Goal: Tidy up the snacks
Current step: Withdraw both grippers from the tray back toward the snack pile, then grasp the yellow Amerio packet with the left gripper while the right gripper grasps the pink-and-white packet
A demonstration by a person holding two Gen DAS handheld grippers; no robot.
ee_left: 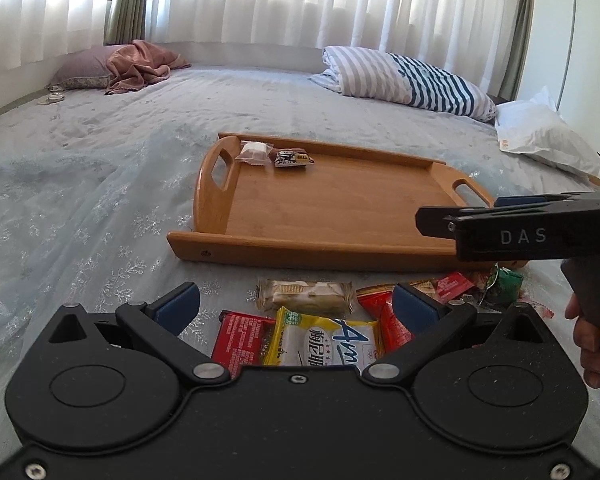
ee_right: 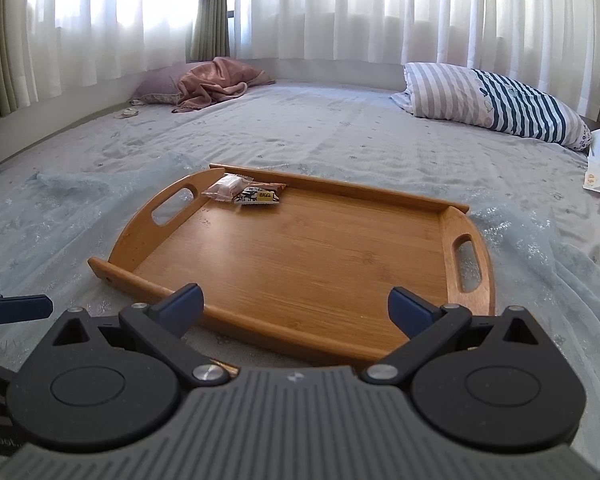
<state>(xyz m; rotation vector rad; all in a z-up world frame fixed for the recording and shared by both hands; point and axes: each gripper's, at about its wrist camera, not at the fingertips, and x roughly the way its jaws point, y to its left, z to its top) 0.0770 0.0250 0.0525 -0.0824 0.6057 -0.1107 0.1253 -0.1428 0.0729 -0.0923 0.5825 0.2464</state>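
Two small wrapped snacks (ee_right: 244, 194) already lie in the far left corner of the brown wooden tray (ee_right: 300, 264) on the bed. More snacks wait in a pile just in front of the tray, like the yellow and white packet (ee_left: 320, 340) and the beige wrapped bar (ee_left: 306, 294). The left tongs (ee_left: 296, 304) are wide open over this pile and hold nothing. The right tongs (ee_right: 296, 306) are open too, empty, at the tray's near edge. The step looks like picking the next snack. The left tongs should go down, close on one packet, and carry it to the tray.
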